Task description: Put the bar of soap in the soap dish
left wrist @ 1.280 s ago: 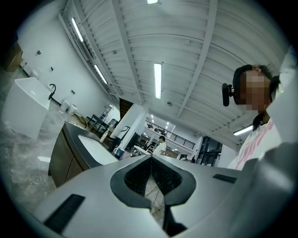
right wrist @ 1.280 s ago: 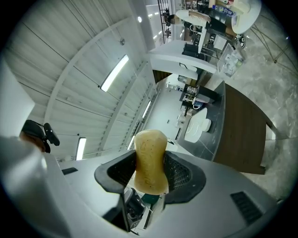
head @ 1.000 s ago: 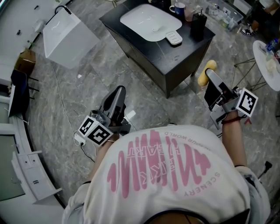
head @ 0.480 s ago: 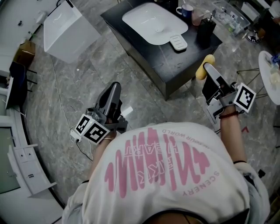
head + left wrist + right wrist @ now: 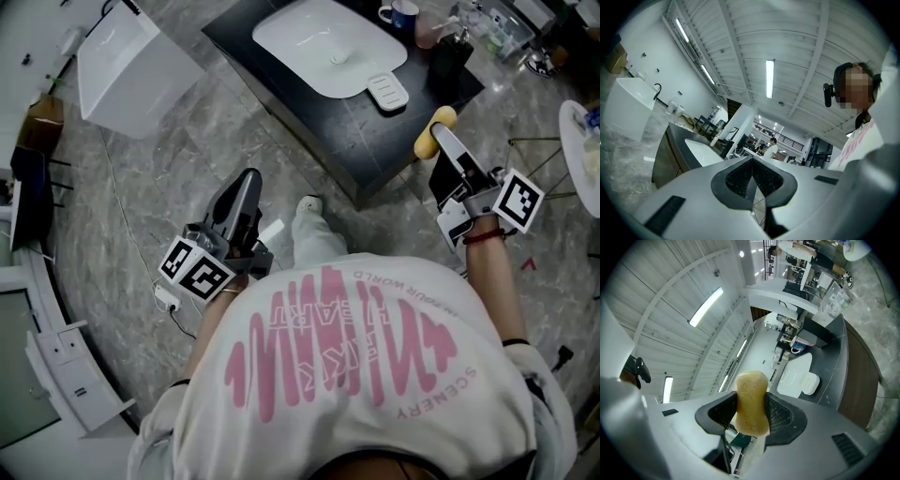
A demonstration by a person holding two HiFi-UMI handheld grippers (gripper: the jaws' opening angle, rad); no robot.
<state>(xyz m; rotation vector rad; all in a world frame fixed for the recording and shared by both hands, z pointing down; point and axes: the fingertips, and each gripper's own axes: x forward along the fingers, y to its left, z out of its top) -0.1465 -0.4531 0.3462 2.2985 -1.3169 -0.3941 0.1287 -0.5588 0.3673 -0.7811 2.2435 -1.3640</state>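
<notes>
Right gripper (image 5: 441, 139): held out in front of the person, its jaws clamped on the bar of soap, one textured pad on each flat side.
Bar of soap (image 5: 427, 134): yellow and rounded, standing out past the jaw tips. From above it shows right at the desk's near right edge and rests on nothing.
Soap dish (image 5: 387, 91): white and ribbed, on the desk top just beside the basin's rim, on the side towards the desk's right corner. Nothing lies in it.
Gap between soap and dish: they are apart, with bare black top between them.
Left gripper (image 5: 246, 187): held low over the stone floor, short of the desk's near corner. Its jaws are pressed together with nothing between them.
Desk (image 5: 309, 108): black, standing cornerwise to the person.
Basin (image 5: 328, 42): white and shallow, filling much of the top.
Mug (image 5: 403, 13): blue and white, at the far edge behind the basin.
Dark bottle (image 5: 448, 58): upright near the right corner, beyond the dish.
White box (image 5: 131, 66): on the floor, well off the desk's left side.
</notes>
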